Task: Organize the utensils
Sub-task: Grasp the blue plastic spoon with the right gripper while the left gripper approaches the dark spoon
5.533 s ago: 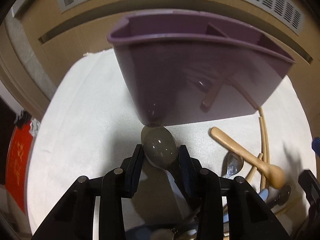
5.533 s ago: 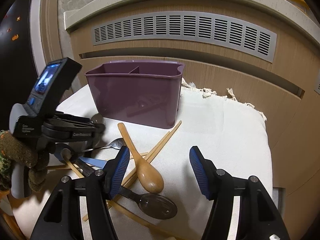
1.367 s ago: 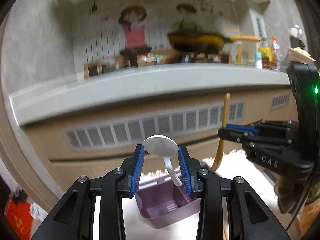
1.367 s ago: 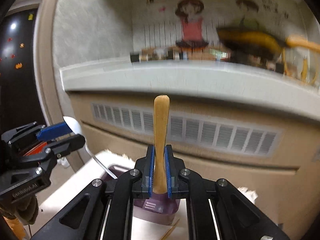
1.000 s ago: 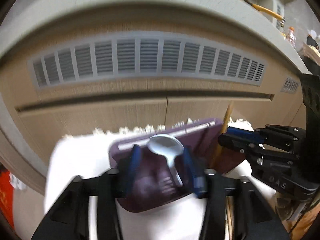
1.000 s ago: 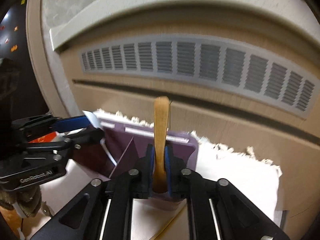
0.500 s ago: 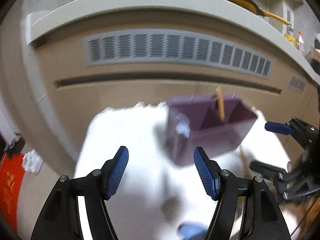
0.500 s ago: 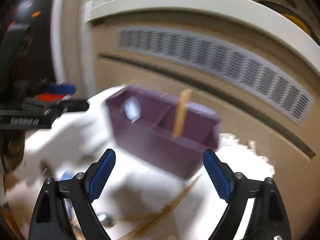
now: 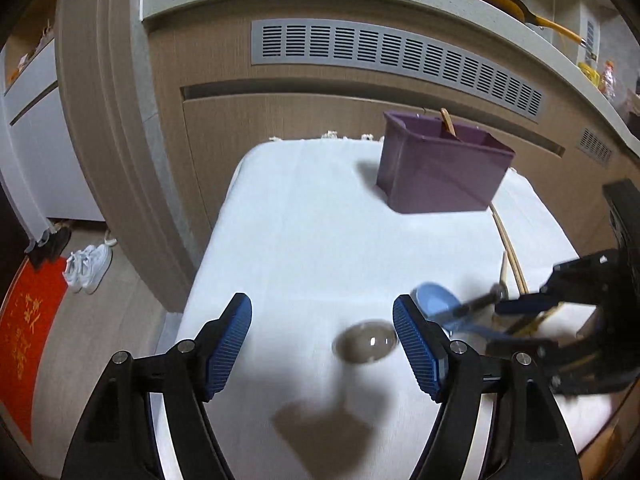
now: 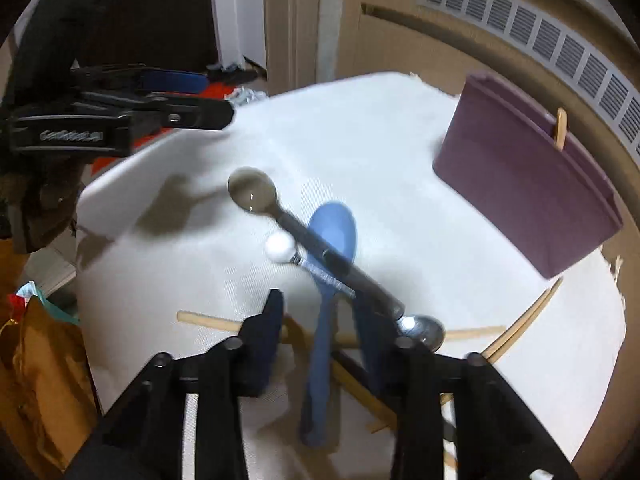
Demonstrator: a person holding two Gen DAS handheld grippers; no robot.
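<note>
Tongs both gape empty: left gripper (image 9: 322, 334), right gripper (image 10: 320, 322). Blue spoon (image 10: 334, 236) lies between the right's fingers; better to pinch its handle squarely, clear of the dark spoon (image 10: 252, 192) crossing it.

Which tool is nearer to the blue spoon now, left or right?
Right. The right tool is open with the blue spoon lying between its fingers. The left tool, also open, hovers farther off, beside the grey spoon.

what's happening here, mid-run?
Utensil sorting, between picks. Both the left gripper and the right gripper are open and empty. A wooden spoon stands in the purple plastic caddy. The blue plastic spoon, dark translucent spoon and wooden chopsticks wait on the white cloth.
</note>
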